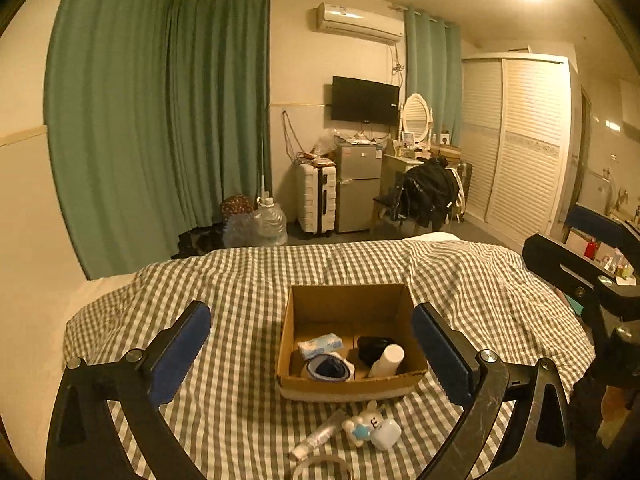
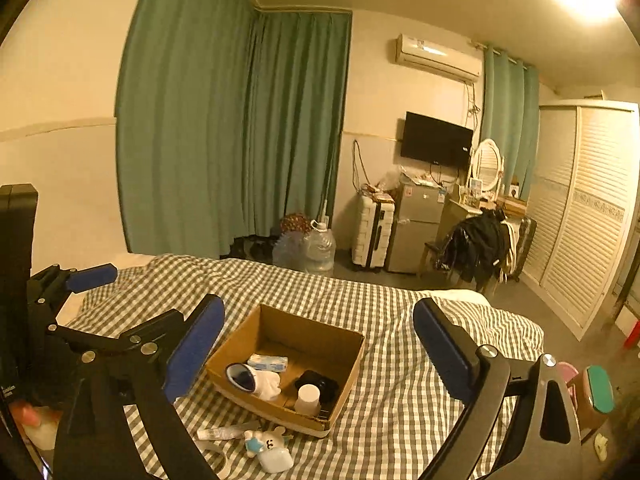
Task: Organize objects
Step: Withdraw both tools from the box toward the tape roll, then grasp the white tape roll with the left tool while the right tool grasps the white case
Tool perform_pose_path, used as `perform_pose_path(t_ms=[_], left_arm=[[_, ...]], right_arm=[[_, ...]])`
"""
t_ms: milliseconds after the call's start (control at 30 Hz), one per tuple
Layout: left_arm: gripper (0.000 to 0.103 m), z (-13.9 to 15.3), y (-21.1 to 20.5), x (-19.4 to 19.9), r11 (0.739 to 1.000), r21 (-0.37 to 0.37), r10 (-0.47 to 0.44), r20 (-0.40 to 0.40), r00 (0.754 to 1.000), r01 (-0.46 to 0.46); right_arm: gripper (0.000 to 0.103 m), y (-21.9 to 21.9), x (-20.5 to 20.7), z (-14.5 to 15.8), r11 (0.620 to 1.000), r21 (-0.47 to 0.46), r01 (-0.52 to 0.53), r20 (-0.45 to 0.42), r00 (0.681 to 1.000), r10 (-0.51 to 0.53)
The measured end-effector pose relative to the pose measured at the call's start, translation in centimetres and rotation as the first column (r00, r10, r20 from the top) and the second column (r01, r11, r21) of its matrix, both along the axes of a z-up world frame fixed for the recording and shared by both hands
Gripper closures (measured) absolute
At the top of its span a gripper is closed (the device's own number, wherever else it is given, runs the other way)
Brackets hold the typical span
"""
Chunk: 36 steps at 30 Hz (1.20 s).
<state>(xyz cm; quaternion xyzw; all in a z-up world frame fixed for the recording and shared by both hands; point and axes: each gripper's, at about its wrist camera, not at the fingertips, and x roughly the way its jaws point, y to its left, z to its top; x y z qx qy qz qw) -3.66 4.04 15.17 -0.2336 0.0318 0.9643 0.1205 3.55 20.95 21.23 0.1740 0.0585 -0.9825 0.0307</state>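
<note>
Inside cardboard box (image 1: 400, 308): tissue pack (image 1: 320, 345), white bottle (image 1: 387, 360) | both grippers spread, empty

I can read no text from either of my wrists. The air conditioner (image 1: 357, 22), up at twelve o'clock, carries a label strip, and the fridge (image 2: 416, 228), at one o'clock, has stickers, all too blurred to make out.

Left gripper (image 1: 312, 354) wide open, empty, above checked bedspread (image 1: 224, 280). Cardboard box (image 1: 348, 390) holds tissue pack (image 1: 320, 345), sock (image 1: 328, 368), white bottle (image 1: 387, 360). Tube (image 1: 318, 434), bunny toy (image 1: 370, 426) lie in front.
</note>
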Motion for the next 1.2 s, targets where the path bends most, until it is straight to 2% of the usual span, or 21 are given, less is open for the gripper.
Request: perform_pose_path(t_ms=[167,300,433,600,767,933,1067,1200], left_arm=[[0.0,-1.9,-0.3,1.3,1.0,-0.014,0.013,0.007,1.0,-0.013],[0.0,-5.7,-0.6,1.4,0.999,-0.031,0.031,0.063,0.998,-0.029],[0.0,-10.1,-1.0,0.8,0.997,-0.049,0.068,0.136,0.988,-0.061],[0.0,-15.6,-1.5,0.4,0.995,-0.055,0.099,0.24,0.966,-0.088],[0.0,-20.4,-0.8,0.2,0.996,-0.06,0.088,0.341,0.936,-0.072],[0.0,-22.8,-0.1,0.6,1.0,-0.017,0.021,0.404,0.915,-0.015],[0.0,-24.4,0.8,0.9,0.999,-0.025,-0.014,0.45,0.893,0.027],[0.0,-26.0,1.4,0.7,0.997,-0.058,-0.008,0.489,0.873,0.041]], right_arm=[[0.006,-0.9,1.0,-0.9,0.999,0.054,-0.004,-0.014,1.0,0.005],[0.006,-1.4,0.6,-4.0,0.998,0.069,-0.012,0.023,1.0,0.011],[0.006,-1.3,-0.9,-8.2,0.998,0.055,-0.024,0.107,0.994,0.018],[0.006,-0.6,-2.6,-14.2,1.0,0.008,-0.021,0.236,0.972,0.019],[0.006,-0.2,-3.9,-19.0,1.0,0.014,0.005,0.328,0.945,-0.009],[0.006,0.5,-4.7,-23.7,1.0,0.016,0.025,0.421,0.907,-0.029],[0.006,1.6,-5.1,-24.9,0.998,-0.036,0.048,0.463,0.886,-0.026],[0.006,1.7,-5.1,-25.6,0.998,-0.036,0.054,0.476,0.879,-0.03]])
